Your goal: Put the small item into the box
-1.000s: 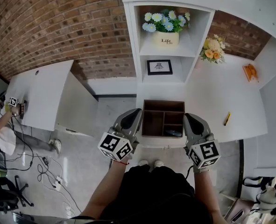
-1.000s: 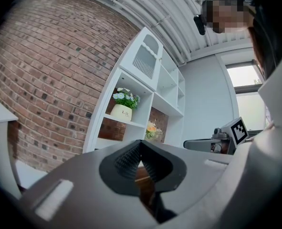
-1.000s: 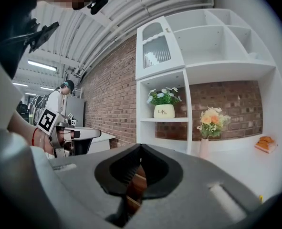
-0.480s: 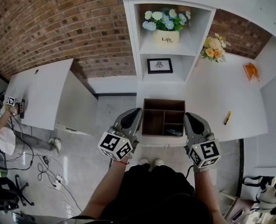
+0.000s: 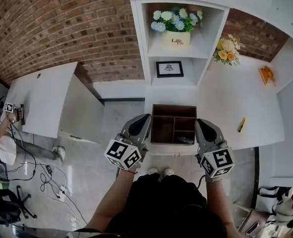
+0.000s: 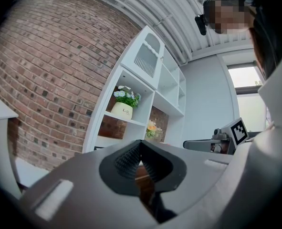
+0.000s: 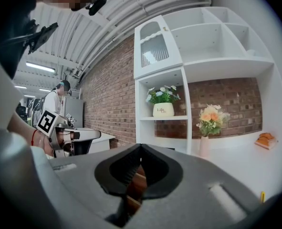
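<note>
Grey left tongs and right tongs bear black-and-white marker cubes (red wristband left).

Box dark brown; desk white; wall red brick; small item yellow.

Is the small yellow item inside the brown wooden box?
No, the small yellow item lies on the white desk, right of the brown wooden box.

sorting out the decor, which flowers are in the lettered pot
The blue and white flowers, potted inside the shelf; the orange bunch stands outside it on the white counter.
</note>
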{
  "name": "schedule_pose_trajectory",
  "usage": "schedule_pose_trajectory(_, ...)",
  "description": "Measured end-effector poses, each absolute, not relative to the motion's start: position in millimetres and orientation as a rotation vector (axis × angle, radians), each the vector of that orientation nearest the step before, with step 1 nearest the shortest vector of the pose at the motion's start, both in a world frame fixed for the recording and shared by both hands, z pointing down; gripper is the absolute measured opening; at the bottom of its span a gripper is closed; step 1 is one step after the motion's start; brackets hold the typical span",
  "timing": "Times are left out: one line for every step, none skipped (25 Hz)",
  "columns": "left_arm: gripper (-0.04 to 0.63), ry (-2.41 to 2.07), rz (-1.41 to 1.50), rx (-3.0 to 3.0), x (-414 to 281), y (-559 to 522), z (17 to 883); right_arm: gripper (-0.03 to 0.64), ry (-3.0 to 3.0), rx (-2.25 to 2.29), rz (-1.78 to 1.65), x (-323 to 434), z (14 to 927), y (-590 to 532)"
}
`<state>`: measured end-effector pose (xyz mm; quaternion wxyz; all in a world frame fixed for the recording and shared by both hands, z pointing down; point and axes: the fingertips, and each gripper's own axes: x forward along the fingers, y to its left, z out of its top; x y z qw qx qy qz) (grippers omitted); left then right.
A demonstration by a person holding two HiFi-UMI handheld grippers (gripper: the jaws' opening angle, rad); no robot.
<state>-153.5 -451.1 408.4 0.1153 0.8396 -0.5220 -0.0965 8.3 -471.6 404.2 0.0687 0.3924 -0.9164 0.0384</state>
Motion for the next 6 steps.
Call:
schedule_pose_trajectory(0.003,-1.529,-0.283,2.459,-153.3,-451.4,409.0,0.003,-2.76,1.181,0.118,8.4,405.0,-472.0)
schedule_pose_trajectory(0.003,-1.529,-0.283,2.459,-153.2,-451.7,409.6,0.003,-2.76,1.18,0.119,8.5,405.7,-472.4)
schedule_pose_trajectory(0.003,-1.529,-0.282,2.459,-153.2,-452.0,410.1,0.003,-2.761,1.179,0.119,8.5,406.1,-472.7)
schedule_pose_trajectory(0.003,-1.529,-0.28,2.459,-153.2,-452.2,410.4,0.003,-2.761,1.179,0.12,8.5,406.3,-472.9)
schedule_pose_trajectory(0.003,-1.529,-0.279,2.458,-153.2,-452.5,410.6,0.003,-2.762,1.178,0.121,8.5,406.4,-473.2)
schedule_pose_trajectory(0.003,-1.529,-0.278,2.458,-153.2,-452.7,410.7,0.003,-2.762,1.178,0.122,8.5,406.5,-473.4)
